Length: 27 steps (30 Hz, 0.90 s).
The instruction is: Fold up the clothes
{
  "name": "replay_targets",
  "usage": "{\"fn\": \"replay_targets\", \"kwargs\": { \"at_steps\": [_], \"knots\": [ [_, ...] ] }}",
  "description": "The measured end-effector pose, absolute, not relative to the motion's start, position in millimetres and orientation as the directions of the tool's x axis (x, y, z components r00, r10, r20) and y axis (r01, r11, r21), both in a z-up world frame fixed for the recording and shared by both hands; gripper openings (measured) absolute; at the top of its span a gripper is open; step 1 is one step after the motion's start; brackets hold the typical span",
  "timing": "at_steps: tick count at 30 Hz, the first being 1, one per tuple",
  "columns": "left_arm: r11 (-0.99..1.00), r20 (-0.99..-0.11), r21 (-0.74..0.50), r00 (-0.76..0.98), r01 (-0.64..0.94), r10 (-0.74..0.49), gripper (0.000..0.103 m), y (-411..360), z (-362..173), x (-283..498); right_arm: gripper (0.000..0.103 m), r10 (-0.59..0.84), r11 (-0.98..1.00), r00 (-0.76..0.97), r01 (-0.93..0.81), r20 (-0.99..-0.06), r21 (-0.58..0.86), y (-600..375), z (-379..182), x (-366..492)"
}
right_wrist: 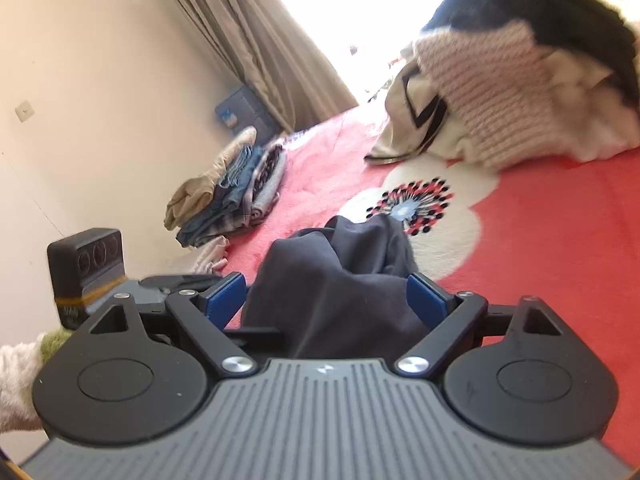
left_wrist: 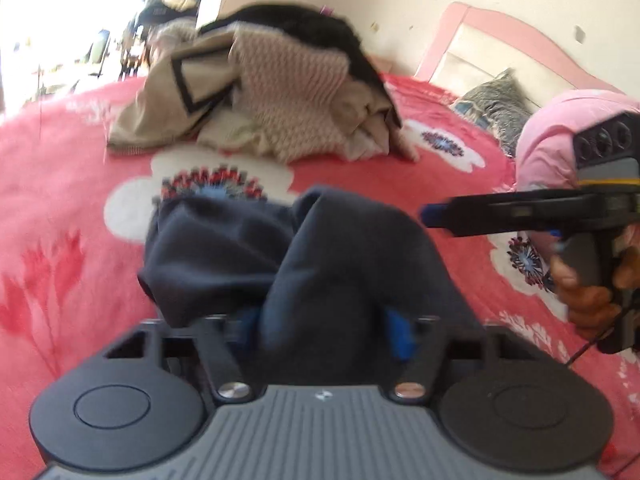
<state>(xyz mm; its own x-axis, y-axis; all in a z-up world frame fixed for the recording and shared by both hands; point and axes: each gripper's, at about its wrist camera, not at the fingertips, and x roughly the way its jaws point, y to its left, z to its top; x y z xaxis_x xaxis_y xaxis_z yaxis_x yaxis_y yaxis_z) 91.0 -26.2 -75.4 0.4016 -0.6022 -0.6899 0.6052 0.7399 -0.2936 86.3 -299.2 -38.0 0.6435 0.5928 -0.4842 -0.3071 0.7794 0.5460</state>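
A dark navy garment lies bunched on the red flowered blanket. My left gripper has a thick fold of it filling the gap, and both blue pads lie against the cloth. In the right wrist view the same garment sits between the wide-apart pads of my right gripper, with blanket showing beside the left pad. The right gripper also appears side-on in the left wrist view, held by a hand.
A heap of unfolded clothes in beige, pink knit and black lies farther up the bed. A folded stack sits by the wall near the curtain. A pink headboard, a grey pillow and a pink bundle are at the right.
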Motion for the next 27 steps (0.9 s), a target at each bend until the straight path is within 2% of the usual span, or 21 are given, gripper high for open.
{"fn": "replay_targets", "kwargs": {
  "at_steps": [1, 2, 3, 4, 5, 7, 14, 23, 24, 27],
  "knots": [
    [0.735, -0.688, -0.302, 0.395, 0.607, -0.608, 0.031, -25, -77, 87, 0.083, 0.587, 0.791, 0.623, -0.303, -0.518, 0.532, -293, -44, 94],
    [0.730, -0.686, -0.300, 0.393, 0.614, -0.612, 0.023, -24, -78, 82, 0.060, 0.585, 0.798, 0.606, -0.309, -0.540, 0.518, -288, -47, 94],
    [0.722, -0.685, -0.291, 0.390, 0.627, -0.615, 0.013, -23, -78, 75, 0.048, 0.584, 0.803, 0.592, -0.320, -0.556, 0.503, -283, -50, 91],
    [0.714, -0.685, -0.282, 0.387, 0.641, -0.617, 0.011, -23, -76, 67, 0.033, 0.583, 0.807, 0.577, -0.332, -0.572, 0.488, -278, -52, 88],
    [0.702, -0.683, -0.277, 0.379, 0.656, -0.624, 0.010, -22, -74, 59, 0.025, 0.591, 0.803, 0.574, -0.352, -0.566, 0.481, -275, -50, 79],
    [0.671, -0.679, -0.274, 0.355, 0.689, -0.642, 0.008, -20, -68, 39, 0.016, 0.617, 0.784, 0.578, -0.400, -0.534, 0.474, -269, -44, 57],
    [0.565, -0.694, -0.340, 0.205, 0.752, -0.690, 0.007, -7, -59, -26, 0.011, 0.750, 0.661, 0.438, -0.520, -0.496, 0.541, -251, -31, -19],
    [0.448, -0.773, -0.475, -0.115, 0.758, -0.624, 0.009, -1, -91, -93, 0.009, 0.817, 0.509, 0.069, -0.554, -0.573, 0.659, -208, -64, -75],
    [0.433, -0.781, -0.481, -0.149, 0.762, -0.606, 0.016, -2, -96, -99, 0.009, 0.806, 0.503, 0.030, -0.561, -0.591, 0.657, -204, -68, -81],
    [0.398, -0.806, -0.471, -0.201, 0.787, -0.556, 0.027, 1, -101, -108, 0.009, 0.756, 0.491, -0.081, -0.585, -0.649, 0.645, -193, -81, -97]
  ]
}}
